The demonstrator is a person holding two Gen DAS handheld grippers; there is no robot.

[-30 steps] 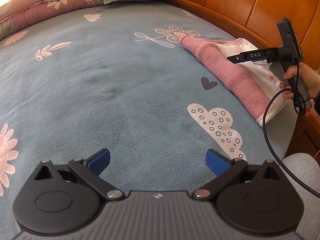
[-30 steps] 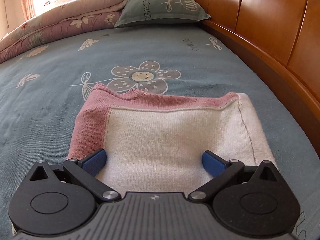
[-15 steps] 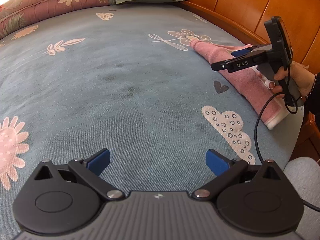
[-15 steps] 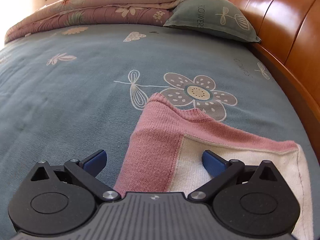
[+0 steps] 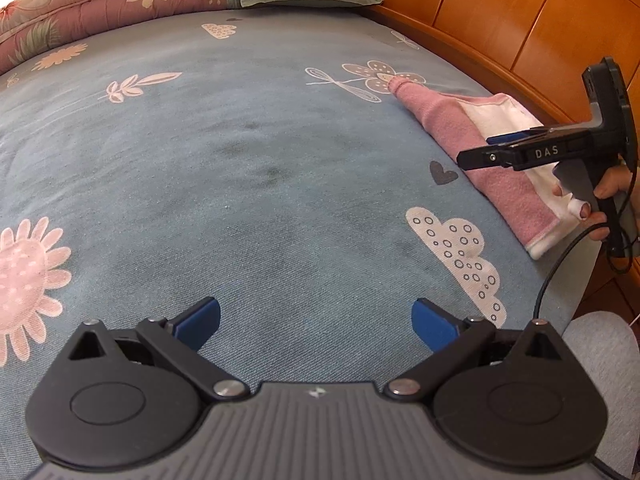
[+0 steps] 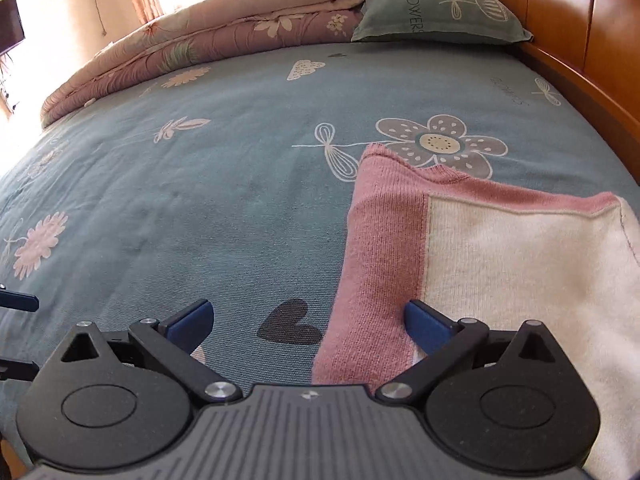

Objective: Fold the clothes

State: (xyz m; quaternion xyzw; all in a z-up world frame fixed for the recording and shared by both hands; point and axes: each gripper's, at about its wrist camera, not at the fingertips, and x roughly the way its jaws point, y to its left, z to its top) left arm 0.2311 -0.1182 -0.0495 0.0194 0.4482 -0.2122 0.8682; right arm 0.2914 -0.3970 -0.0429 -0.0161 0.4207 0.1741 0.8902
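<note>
Sweater (image 6: 500, 264): pink and cream knit, lying as a flat rectangle at the right edge of the bed (image 5: 248, 168), close beside the wooden bed frame (image 5: 472, 24). Edges look squared and layers stacked, so it lies already folded; whether more folds are wanted cannot be told.

Left tool (image 5: 316, 320): blue pads spread wide, nothing between them, over bare blue sheet. The sweater lies well off to its right and farther up the bed.

Heart print (image 6: 290, 322): on the sheet between the right tool's pads, just left of the sweater's pink border.

Right tool (image 6: 308, 318): jaws wide apart, holding nothing (seen from the left wrist view it hangs above the sweater's near half). Its right pad sits over the pink border; its left pad is over sheet. It is clearly the nearer of the two.

Long axis: runs away from the person, toward the pillow (image 6: 440, 4), roughly in line with the right tool's pointing direction.

Quilt (image 6: 208, 40): rolled along the far side of the bed, well apart from the sweater.
</note>
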